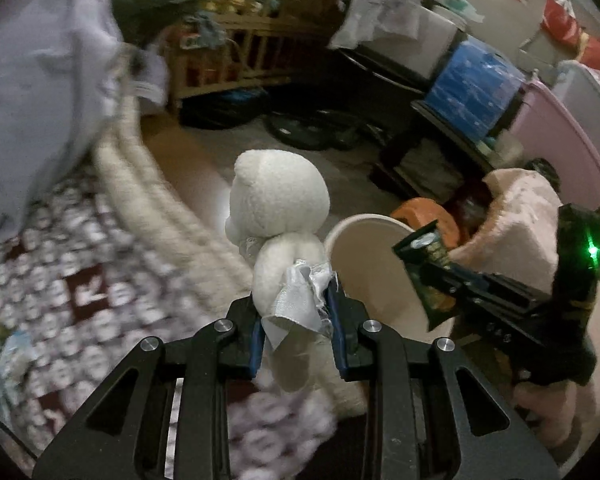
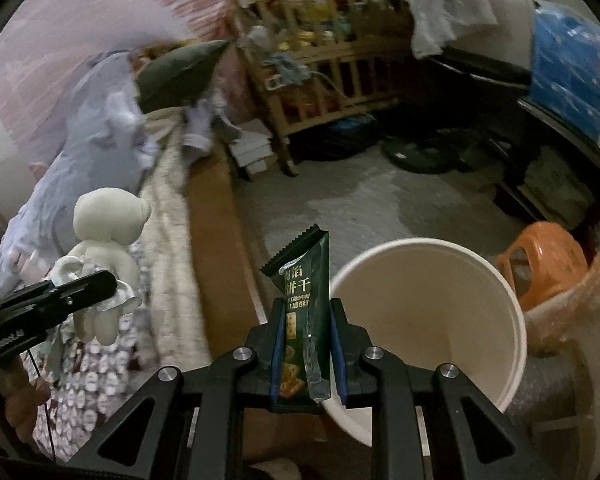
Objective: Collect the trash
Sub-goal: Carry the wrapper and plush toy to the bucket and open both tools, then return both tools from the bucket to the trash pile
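We stand in a crowded, dim bedroom: a wooden slatted crib (image 2: pixel 320 80) piled with clutter at the far wall, a blue plastic storage bin (image 1: pixel 476 92) and a pale pink plastic tub (image 1: pixel 560 136) stacked to the right, an orange plastic stool (image 2: pixel 548 268) on the grey floor, and a bed covered by a dark red quilt with a white print (image 1: pixel 72 280) on the left, heaped with lavender-grey bedding (image 1: pixel 40 80) and a dark green pillow (image 2: pixel 176 76). A round cream-white plastic bin (image 2: pixel 512 320) sits open-mouthed on the floor just beside the bed, between our two grippers. Only our right wrist view shows the printed face of the dark green snack wrapper (image 2: pixel 306 304) and the bare floor beyond it; only our left wrist view shows the fuzzy pink sleeve (image 1: pixel 516 220) behind the right gripper and the wrapper hanging over the bin's rim. Our left gripper (image 1: pixel 296 320) has its jaws closed narrowly on the body of a small white plush bear with a silvery fabric frill (image 1: pixel 276 216), held upright above the quilt, to the left of the bin. Our right gripper (image 2: pixel 305 356) has its jaws clamped on the lower part of the wrapper, which stands upright at the bin's near-left edge.
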`<state>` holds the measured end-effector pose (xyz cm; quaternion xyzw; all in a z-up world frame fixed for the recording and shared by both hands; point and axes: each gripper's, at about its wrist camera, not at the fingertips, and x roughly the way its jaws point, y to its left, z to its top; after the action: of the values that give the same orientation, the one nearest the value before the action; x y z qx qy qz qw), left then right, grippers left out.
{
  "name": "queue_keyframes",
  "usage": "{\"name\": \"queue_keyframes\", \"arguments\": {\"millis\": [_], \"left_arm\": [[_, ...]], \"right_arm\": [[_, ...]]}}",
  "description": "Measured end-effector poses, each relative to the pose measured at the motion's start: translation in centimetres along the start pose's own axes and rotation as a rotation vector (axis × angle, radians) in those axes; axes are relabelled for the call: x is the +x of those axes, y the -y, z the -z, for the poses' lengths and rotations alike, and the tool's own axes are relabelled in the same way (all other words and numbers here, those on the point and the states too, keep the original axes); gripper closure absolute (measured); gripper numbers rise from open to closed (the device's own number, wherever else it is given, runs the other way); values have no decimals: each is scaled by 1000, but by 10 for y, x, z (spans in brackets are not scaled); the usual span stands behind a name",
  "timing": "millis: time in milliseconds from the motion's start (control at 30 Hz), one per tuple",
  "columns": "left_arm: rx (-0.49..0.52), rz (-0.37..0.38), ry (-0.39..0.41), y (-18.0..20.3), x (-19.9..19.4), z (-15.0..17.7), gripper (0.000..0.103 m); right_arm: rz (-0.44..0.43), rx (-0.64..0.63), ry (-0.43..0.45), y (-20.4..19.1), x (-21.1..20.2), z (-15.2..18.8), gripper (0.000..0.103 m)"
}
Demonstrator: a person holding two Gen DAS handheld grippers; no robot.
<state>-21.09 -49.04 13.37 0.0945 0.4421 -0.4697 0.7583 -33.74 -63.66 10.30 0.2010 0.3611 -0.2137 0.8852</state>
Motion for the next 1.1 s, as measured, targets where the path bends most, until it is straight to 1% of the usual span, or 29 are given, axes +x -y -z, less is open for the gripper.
{"name": "queue_keyframes", "arguments": {"millis": [100,233,333,400,433,467,500,533,633,800,933,1100], "left_arm": [[10,55,-32,16,18,-6,78],[19,106,-66,35,36,-11,77],[40,149,-83,50,49,-14,73],[45,160,-94,54,55,-16,64],[44,168,-98,56,58,-16,53],[38,178,-96,56,59,-16,46],[30,191,-91,56,60,-17,45],[27,197,-89,56,61,-18,45],[31,174,-88,52,59,-17,45],[16,79,-69,36,47,-12,45],[0,-13,-45,19,34,-6,45],[-31,-91,-20,-5,17,3,45]], "right_arm": [[25,26,-4,18,4,2,84],[61,67,-16,39,10,3,84],[88,103,-27,54,16,4,84],[101,123,-30,62,18,4,83],[108,132,-29,67,19,3,79],[114,138,-28,69,19,4,72],[115,146,-23,72,18,4,56],[107,155,-11,75,17,4,50],[100,170,-4,77,16,5,49],[87,162,-28,69,21,7,49],[73,127,-26,52,20,8,49],[48,80,-25,23,18,7,49]]}}
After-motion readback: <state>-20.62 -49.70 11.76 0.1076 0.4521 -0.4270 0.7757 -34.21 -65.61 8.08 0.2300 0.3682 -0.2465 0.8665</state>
